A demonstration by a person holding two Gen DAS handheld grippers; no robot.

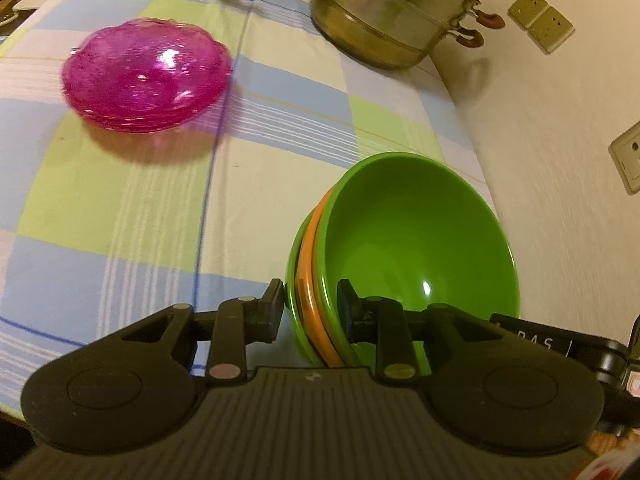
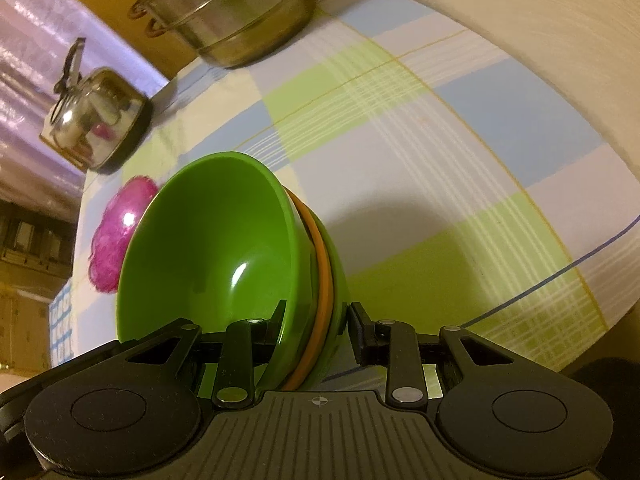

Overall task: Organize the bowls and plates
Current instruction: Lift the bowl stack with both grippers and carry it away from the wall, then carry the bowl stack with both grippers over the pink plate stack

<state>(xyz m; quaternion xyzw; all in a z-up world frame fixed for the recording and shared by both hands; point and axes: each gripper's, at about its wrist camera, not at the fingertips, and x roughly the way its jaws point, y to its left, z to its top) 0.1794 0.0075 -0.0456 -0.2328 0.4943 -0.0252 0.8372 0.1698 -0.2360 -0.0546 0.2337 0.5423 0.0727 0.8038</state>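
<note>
A nested stack of bowls (image 1: pixel 420 240), green inside and out with an orange one between, hangs above the checked tablecloth. My left gripper (image 1: pixel 312 308) is shut on the stack's rim at one side, one finger inside the top bowl and one outside. My right gripper (image 2: pixel 318 320) is shut on the opposite rim of the same bowl stack (image 2: pixel 216 248). A stack of pink glass plates (image 1: pixel 146 76) lies on the cloth at the left; the right wrist view shows the pink plates (image 2: pixel 116 236) partly hidden behind the bowls.
A tall steel steamer pot (image 1: pixel 396 12) stands at the table's far edge by the wall, also seen as the steamer pot (image 2: pixel 228 12). A shiny kettle (image 2: pixel 94 120) sits at a far corner. The wall with sockets (image 1: pixel 542 20) borders the table (image 1: pixel 280 128).
</note>
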